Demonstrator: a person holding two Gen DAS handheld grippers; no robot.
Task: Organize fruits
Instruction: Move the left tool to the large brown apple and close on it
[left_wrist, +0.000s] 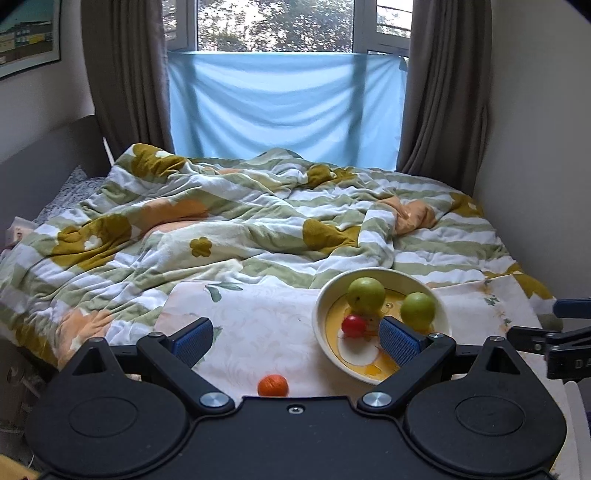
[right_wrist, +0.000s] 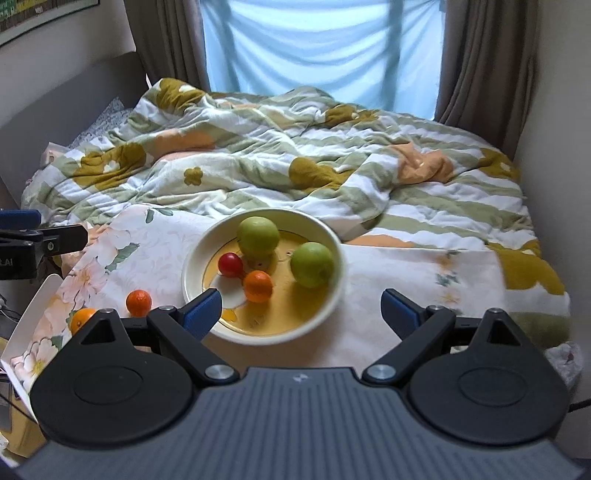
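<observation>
A cream bowl (right_wrist: 334, 240) with a yellow inside sits on a floral cloth (right_wrist: 406, 266) on the bed. It holds two green apples (right_wrist: 258, 236) (right_wrist: 312, 264), a red fruit (right_wrist: 230, 264) and a small orange (right_wrist: 258, 285). Two more oranges lie on the cloth to its left (right_wrist: 138, 302) (right_wrist: 82, 319). My right gripper (right_wrist: 301, 314) is open and empty over the bowl's near rim. In the left wrist view my left gripper (left_wrist: 295, 341) is open and empty, with one orange (left_wrist: 272, 385) just below it and the bowl (left_wrist: 321, 291) at its right finger.
A rumpled striped floral quilt (left_wrist: 221, 221) covers the bed behind the cloth. A wall stands close on the right (right_wrist: 554, 129). Curtains and a blue sheet (left_wrist: 284, 107) hang at the window. The headboard (left_wrist: 48, 147) is at the left.
</observation>
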